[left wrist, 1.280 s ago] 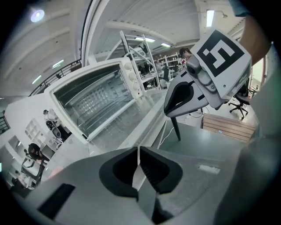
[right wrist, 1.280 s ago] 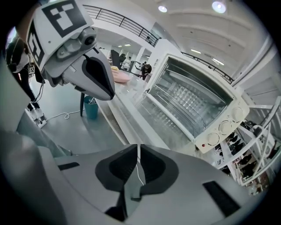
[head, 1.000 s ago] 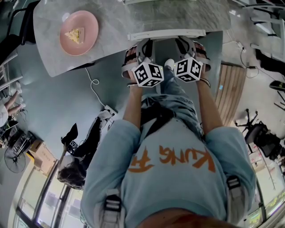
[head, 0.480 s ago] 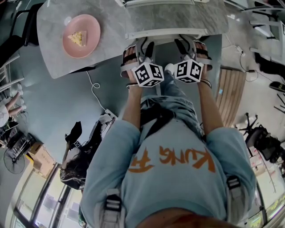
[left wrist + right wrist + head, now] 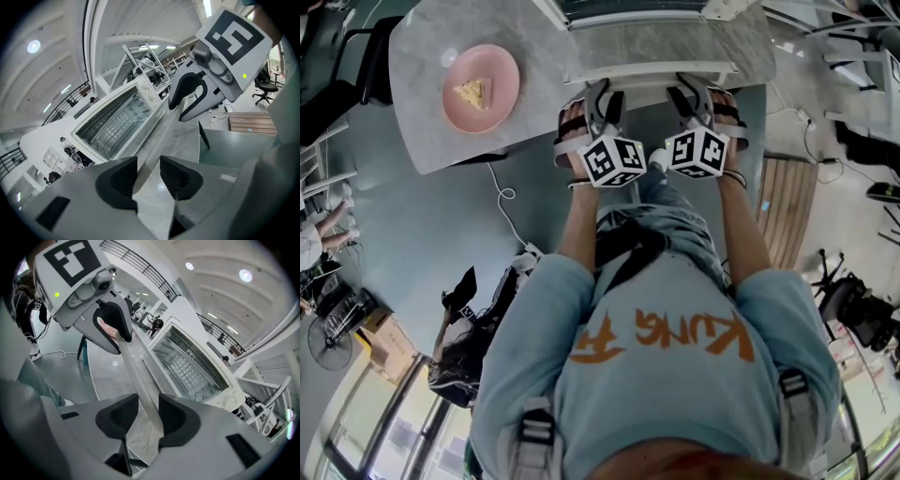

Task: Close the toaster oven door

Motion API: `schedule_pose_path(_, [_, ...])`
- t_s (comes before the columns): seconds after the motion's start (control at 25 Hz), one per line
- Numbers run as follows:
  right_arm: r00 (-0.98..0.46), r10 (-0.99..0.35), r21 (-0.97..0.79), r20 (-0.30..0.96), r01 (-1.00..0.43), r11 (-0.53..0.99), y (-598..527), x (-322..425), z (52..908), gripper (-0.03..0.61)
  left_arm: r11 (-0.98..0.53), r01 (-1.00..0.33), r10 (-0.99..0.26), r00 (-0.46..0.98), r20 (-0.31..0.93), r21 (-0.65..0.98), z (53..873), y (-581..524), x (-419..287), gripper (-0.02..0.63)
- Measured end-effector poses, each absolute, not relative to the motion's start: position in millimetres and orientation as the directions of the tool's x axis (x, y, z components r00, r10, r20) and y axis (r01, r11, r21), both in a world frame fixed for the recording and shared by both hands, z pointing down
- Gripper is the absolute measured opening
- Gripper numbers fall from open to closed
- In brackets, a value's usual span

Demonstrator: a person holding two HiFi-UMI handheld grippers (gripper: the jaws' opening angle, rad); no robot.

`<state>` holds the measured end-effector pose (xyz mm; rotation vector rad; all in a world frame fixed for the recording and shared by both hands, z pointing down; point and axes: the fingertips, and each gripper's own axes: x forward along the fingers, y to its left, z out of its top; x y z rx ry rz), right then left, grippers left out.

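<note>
A person is standing at the bench with the left gripper (image 5: 149,176) and the right gripper (image 5: 149,416) side by side. Each gripper's jaws are standing apart around the pale handle (image 5: 154,140) of the door (image 5: 656,42). Both pairs have just been opening. The handle is running between them, loosely enclosed rather than squeezed.

Beyond the grippers the door is lying open and tilted. Past it, the toaster oven (image 5: 187,362) is showing its wire rack.

Closing it well looks a matter of raising both ends of the handle evenly. The loose hold should let the bar turn as it follows the door's arc. The last stretch wants easing, so the glass is not slamming.

Well off to the left gripper's left, a pink plate (image 5: 492,112) is carrying a yellow slice (image 5: 471,91) on the bench (image 5: 422,56).

The hinge is not showing in any view, and the head view is cutting off most of the oven. Whether any pad is actually brushing the handle is hard to make out.
</note>
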<state>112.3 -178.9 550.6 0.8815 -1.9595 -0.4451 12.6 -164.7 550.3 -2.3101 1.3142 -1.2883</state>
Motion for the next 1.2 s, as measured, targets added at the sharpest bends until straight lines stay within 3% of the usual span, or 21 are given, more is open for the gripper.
schedule_pose_path(0.6, [-0.347,-0.784,0.655,0.514,-0.432,0.62,-221.0,105.5,494.3,0.14,-0.536,-0.583,-0.829,0.229,0.51,-0.61,496.7,-208.7,6.4,0.147])
schedule_pose_path(1.2, [-0.34,-0.824,0.766,0.453,-0.323,0.555,-269.2,96.9,466.9,0.143,-0.537,-0.563,-0.836,0.26,0.483,-0.627,466.8,-255.7,0.5,0.147])
